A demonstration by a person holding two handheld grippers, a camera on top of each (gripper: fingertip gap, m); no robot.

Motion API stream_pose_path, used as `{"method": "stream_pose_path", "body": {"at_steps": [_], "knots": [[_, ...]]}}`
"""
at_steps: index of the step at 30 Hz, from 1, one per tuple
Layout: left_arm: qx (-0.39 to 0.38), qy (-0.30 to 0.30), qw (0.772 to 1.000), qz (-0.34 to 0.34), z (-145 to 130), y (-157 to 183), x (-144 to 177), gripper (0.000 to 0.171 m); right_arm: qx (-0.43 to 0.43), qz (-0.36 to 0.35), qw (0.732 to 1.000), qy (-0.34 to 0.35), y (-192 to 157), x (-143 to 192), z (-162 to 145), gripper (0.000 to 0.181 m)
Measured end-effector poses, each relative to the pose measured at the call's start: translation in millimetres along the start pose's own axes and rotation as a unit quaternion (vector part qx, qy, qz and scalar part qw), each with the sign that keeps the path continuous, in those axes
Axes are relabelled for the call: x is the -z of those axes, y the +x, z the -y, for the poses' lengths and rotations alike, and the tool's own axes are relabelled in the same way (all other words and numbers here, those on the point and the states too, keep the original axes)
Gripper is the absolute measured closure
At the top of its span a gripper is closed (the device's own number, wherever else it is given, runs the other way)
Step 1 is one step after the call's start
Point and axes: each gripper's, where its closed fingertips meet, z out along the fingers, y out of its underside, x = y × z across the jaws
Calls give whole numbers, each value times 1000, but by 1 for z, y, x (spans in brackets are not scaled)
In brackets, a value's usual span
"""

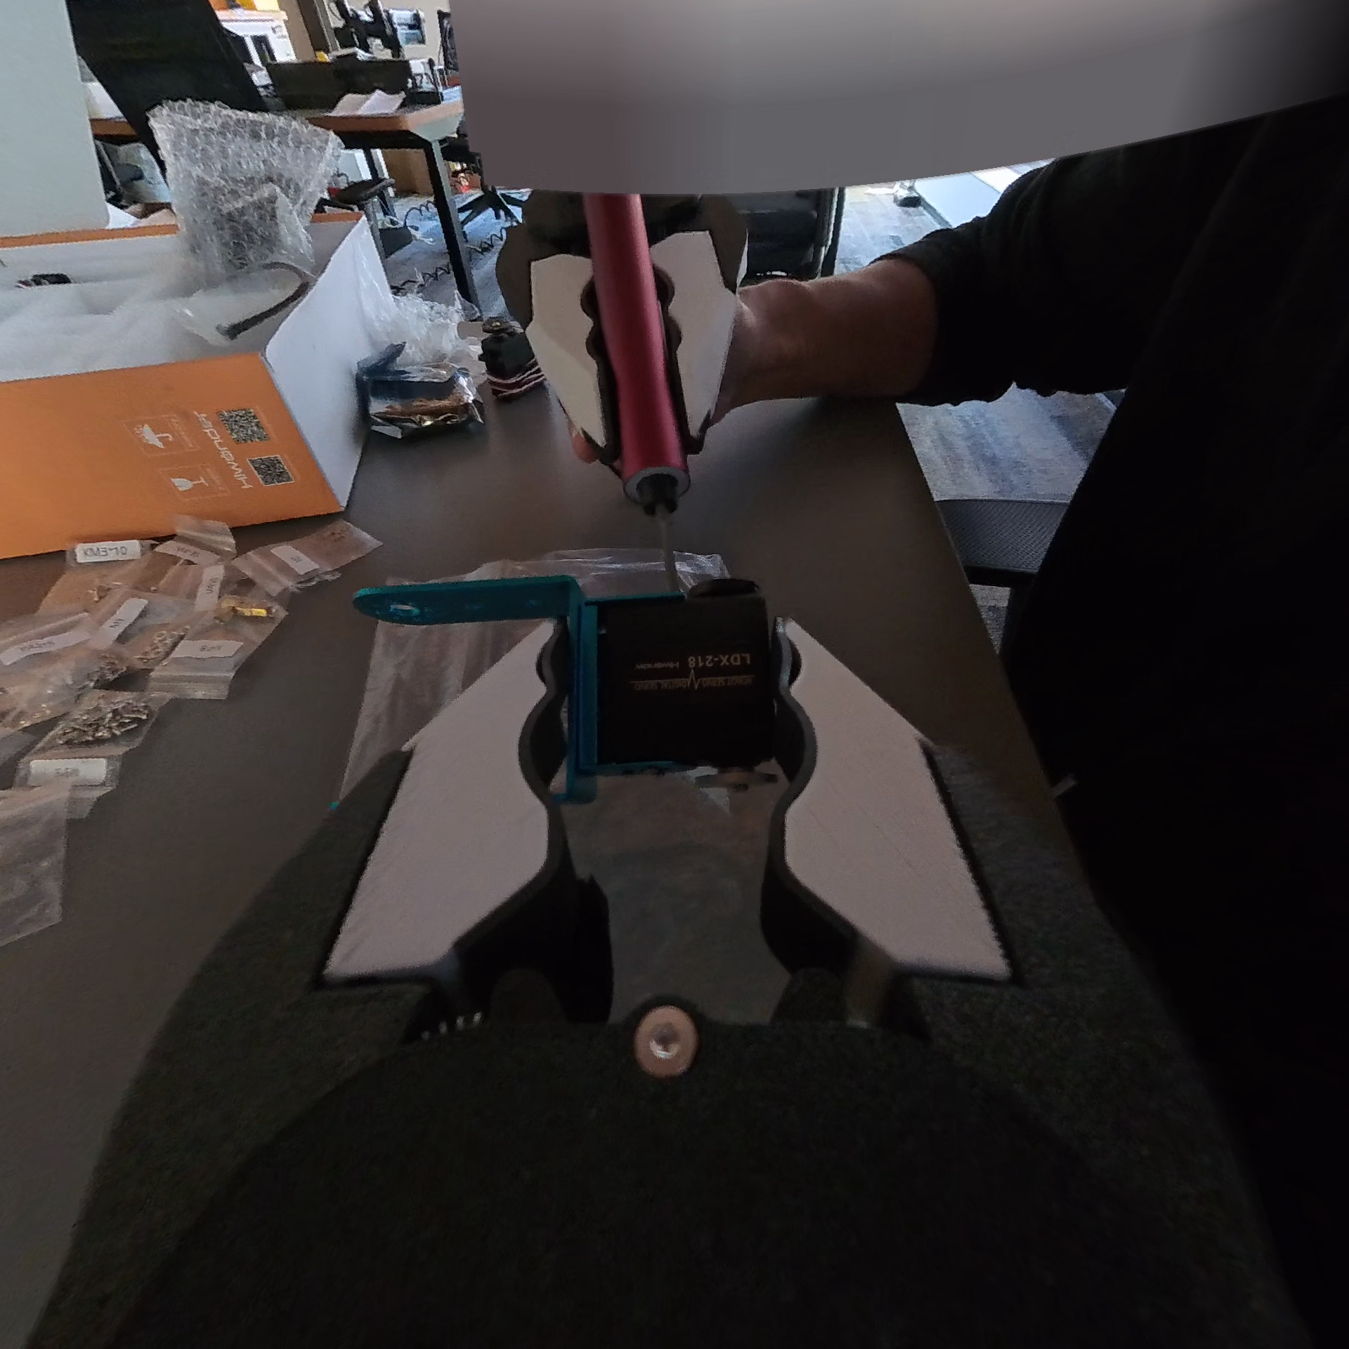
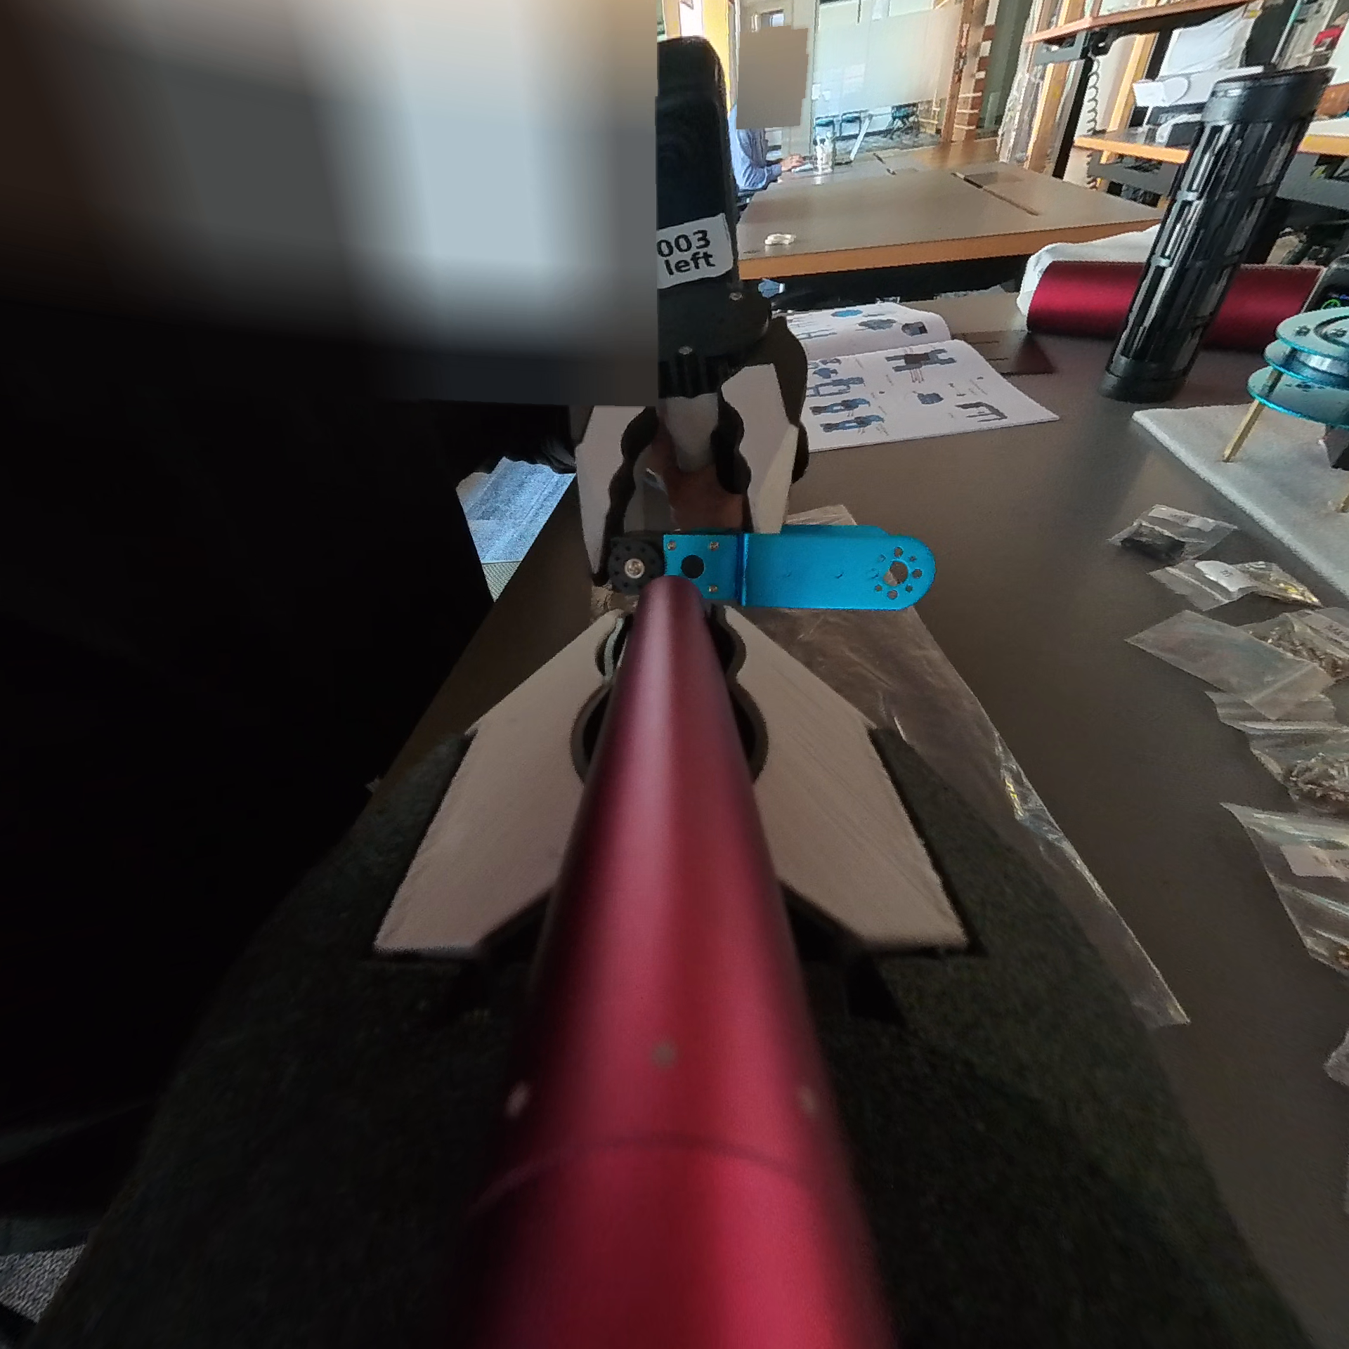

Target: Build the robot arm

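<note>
While the left gripper (image 1: 668, 701) has its fingers (image 1: 467, 788) closed part-way onto a black servo (image 1: 686, 686) fitted with a blue bracket (image 1: 467, 602), the block sits squarely between the two pads, one pad against the bracket's side plate and the other against the servo's bare flank. The bracket's long flat arm runs crosswise to these fingers, jutting out past the left one and ending in a rounded tip with a hole. The right gripper (image 2: 668, 635) has its fingers (image 2: 839, 803) clamped narrowly around a red screwdriver (image 2: 657, 912), whose barrel lies lengthwise between them and points forward, straight at the servo. In the left wrist view the screwdriver (image 1: 635, 336) slants downward, its thin bit meeting the servo's far top edge just beyond the left fingertips. Beneath both grippers lies a clear plastic bag (image 2: 985, 766) on the dark worktop (image 2: 1058, 511). Small bags of screws (image 1: 124, 657) lie off to the left fingers' left side, beside an orange box (image 1: 146, 438).
</note>
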Motion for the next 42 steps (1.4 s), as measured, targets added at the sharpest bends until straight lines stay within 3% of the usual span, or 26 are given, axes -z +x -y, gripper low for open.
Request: {"method": "stream_pose_path", "body": {"at_steps": [9, 16, 24, 42], "knots": [[46, 35, 998, -19, 13, 0, 5, 118, 32, -12, 999, 25, -3, 2, 12, 161], [-28, -6, 999, 35, 5, 1, -1, 118, 6, -6, 1000, 5, -1, 3, 5, 161], [-54, 11, 995, 82, 19, 6, -1, 118, 9, -3, 1000, 22, -7, 9, 15, 160], [-58, 39, 994, 89, 32, 9, -2, 118, 7, 3, 999, 38, -11, 16, 25, 159]]}}
